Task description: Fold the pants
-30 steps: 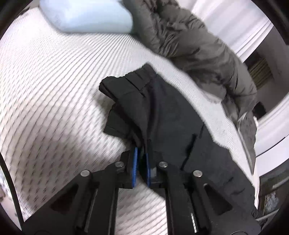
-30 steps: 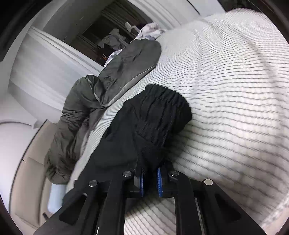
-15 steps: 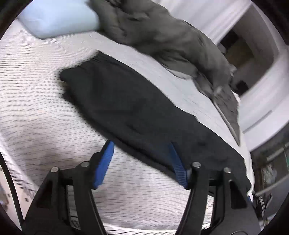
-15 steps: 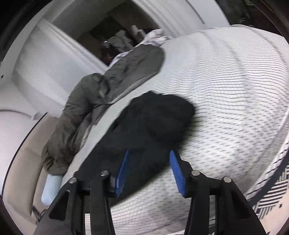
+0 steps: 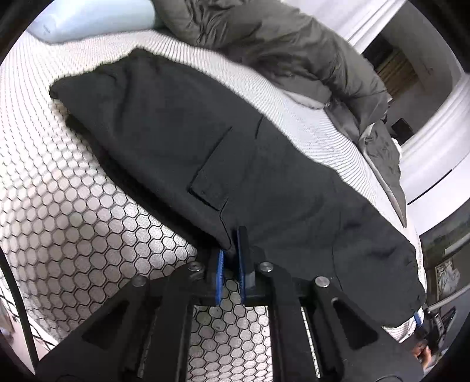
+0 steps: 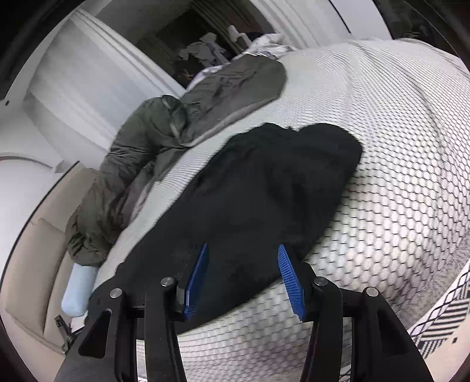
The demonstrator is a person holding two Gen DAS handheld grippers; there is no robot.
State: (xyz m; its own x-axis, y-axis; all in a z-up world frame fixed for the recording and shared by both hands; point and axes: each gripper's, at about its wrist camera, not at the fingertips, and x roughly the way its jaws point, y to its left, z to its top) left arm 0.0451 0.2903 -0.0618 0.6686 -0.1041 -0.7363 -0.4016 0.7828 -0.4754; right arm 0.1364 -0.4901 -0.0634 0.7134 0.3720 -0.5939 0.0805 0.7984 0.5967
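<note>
Left wrist: quilt (image 5: 282,44) beside pants (image 5: 235,152)

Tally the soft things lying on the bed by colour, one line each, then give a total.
Black: 1, the pants, with the left gripper shut on their near edge.
Grey-green: 1, the quilt bunched along the far side.
Pale blue: 1, the pillow at the head end.
Total: 3, all on the white honeycomb mattress cover.

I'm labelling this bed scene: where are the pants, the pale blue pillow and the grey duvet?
pants (image 5: 182,123): left wrist view, flat upper leg panel.
pale blue pillow (image 5: 97,17): left wrist view, its middle.
grey duvet (image 6: 223,88): right wrist view, flat upper flap.
</note>
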